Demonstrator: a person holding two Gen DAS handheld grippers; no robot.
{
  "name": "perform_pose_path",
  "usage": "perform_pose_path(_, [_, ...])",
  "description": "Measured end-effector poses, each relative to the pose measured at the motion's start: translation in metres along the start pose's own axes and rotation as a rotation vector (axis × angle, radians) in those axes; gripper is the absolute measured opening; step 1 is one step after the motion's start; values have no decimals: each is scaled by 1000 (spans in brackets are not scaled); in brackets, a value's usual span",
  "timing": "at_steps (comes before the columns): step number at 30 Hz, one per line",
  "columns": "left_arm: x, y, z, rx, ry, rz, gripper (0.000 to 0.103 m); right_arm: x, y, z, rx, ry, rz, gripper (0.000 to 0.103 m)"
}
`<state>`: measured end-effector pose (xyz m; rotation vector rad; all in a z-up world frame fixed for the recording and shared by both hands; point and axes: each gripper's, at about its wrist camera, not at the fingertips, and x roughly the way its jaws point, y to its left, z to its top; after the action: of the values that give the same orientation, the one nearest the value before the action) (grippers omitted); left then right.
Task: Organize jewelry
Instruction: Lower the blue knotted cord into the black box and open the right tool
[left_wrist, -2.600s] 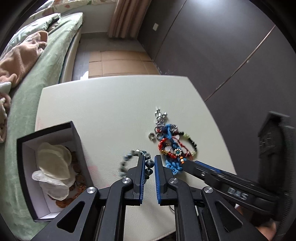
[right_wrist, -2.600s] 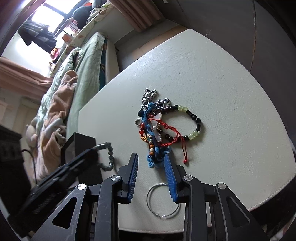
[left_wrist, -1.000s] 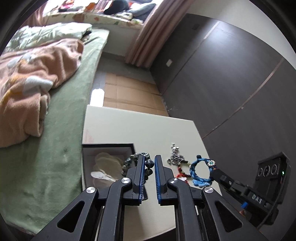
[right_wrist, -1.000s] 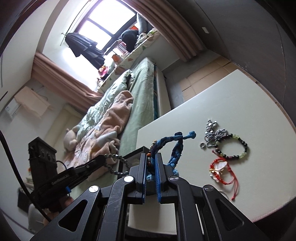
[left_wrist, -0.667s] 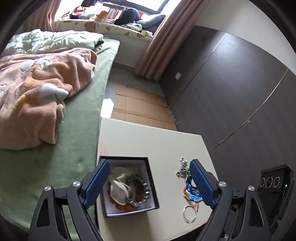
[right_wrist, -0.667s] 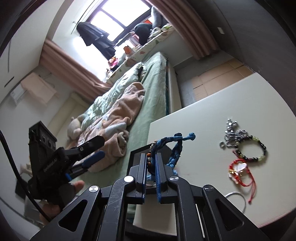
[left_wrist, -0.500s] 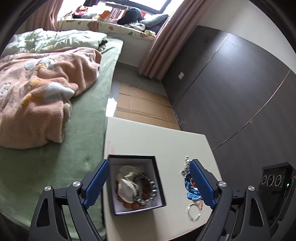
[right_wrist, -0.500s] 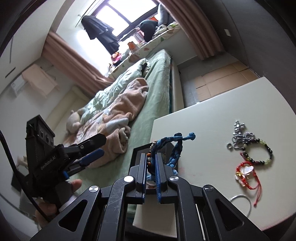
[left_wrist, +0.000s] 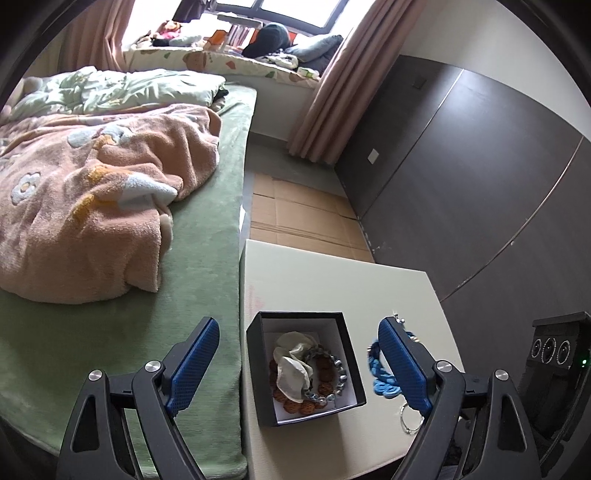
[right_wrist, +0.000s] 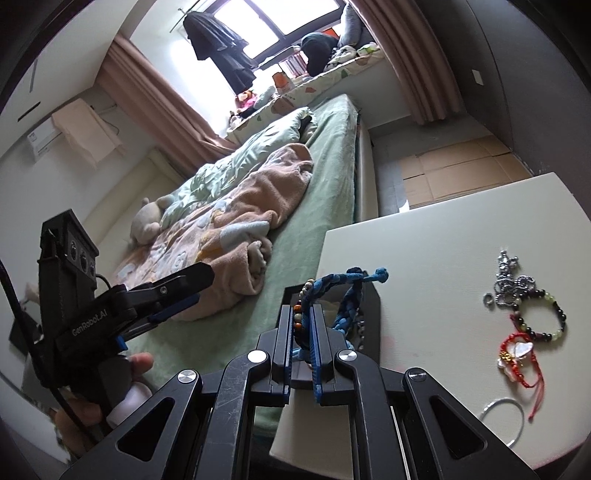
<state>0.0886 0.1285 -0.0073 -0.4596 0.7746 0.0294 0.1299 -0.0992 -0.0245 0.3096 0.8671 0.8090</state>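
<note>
Left claw (left_wrist: 295, 363) stands wide open, empty, above the black box (left_wrist: 258, 369). Right claw (right_wrist: 300, 332) is clamped on the blue braided bracelet (right_wrist: 345, 295).

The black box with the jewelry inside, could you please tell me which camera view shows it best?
The left wrist view shows the black box best: it looks straight into the open top, at a grey bead bracelet and white cloth. In the right wrist view only a dark edge shows behind the blue braided bracelet.
</note>
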Motion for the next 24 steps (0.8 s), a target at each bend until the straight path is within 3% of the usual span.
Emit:
perform_pose_path(10, [1,-3,0,25,8,-4,88,24,8,2,0,57,-34,13])
perform_pose_path(11, [1,-3,0,26,10,-4,88,27,5,3,18,80,-32,27])
perform_pose_path(12, [2,-3,0,27,12,-3,88,28,3,3,34,90,-33,47])
perform_pose_path(13, [3,-3,-1,29,14,-2,88,27,-2,2,52,87,-40,53])
perform_pose_path(24, [5,-14,-2,51,24,-24,88,-5,-27,3,81,50,-141,55])
